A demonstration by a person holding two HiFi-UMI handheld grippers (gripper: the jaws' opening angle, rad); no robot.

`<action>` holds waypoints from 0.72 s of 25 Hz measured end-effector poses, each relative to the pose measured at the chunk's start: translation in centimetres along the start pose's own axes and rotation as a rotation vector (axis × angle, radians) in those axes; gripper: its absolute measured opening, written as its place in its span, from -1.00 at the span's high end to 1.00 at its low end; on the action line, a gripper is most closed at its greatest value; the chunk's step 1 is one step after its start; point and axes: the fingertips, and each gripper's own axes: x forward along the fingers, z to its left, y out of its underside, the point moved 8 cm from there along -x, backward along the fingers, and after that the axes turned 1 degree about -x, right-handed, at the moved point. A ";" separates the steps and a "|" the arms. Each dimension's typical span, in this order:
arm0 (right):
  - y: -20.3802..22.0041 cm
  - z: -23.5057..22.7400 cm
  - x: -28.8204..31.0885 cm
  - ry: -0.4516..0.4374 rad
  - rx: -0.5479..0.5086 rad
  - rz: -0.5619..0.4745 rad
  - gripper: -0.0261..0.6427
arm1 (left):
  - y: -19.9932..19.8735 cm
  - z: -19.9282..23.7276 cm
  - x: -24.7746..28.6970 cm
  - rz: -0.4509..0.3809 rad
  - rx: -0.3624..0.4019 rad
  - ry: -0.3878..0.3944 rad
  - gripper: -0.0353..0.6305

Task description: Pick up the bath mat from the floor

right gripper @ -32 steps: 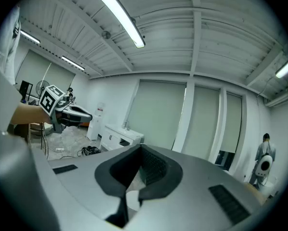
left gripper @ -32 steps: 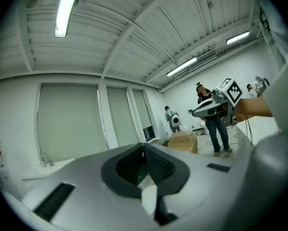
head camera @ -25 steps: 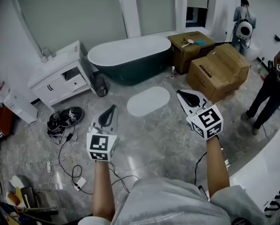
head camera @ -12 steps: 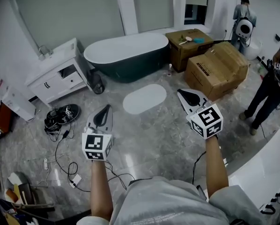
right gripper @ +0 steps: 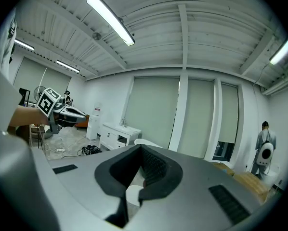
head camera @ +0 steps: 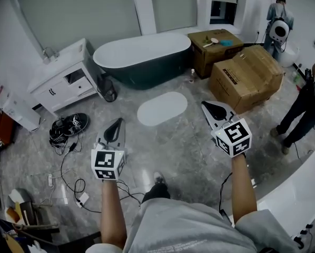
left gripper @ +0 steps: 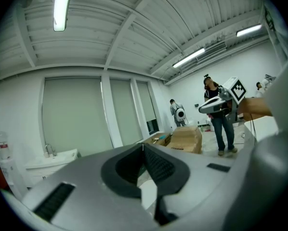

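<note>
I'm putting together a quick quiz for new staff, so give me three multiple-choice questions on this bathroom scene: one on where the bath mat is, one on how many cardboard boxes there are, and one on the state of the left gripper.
1. Where is the bath mat?
A. Flat on the floor in front of the bathtub
B. Draped over the bathtub's rim
C. Hanging from a hook

2. How many cardboard boxes are in view?
A. One
B. Two
C. Four

3. What state is the left gripper in?
A. Wide open
B. Shut on the bath mat
C. Shut, holding nothing

Answers:
1 A, the white oval lies flat on the floor near the tub.
2 B, two brown boxes stand side by side at the tub's end.
3 C, its jaws meet with nothing between them, well short of the mat.
</note>
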 end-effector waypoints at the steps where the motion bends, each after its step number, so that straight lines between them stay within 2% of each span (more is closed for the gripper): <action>1: 0.1 -0.4 0.6 0.003 0.003 -0.001 0.89 | 0.1 0.3 0.5 0.003 -0.003 -0.003 0.84; 8: 1.7 -3.7 7.1 0.003 0.018 0.016 0.89 | 2.5 3.6 6.7 0.031 -0.034 -0.009 0.84; 18: 2.0 -11.4 23.5 -0.015 0.041 0.048 0.89 | 5.1 13.9 22.6 0.060 -0.102 -0.013 0.84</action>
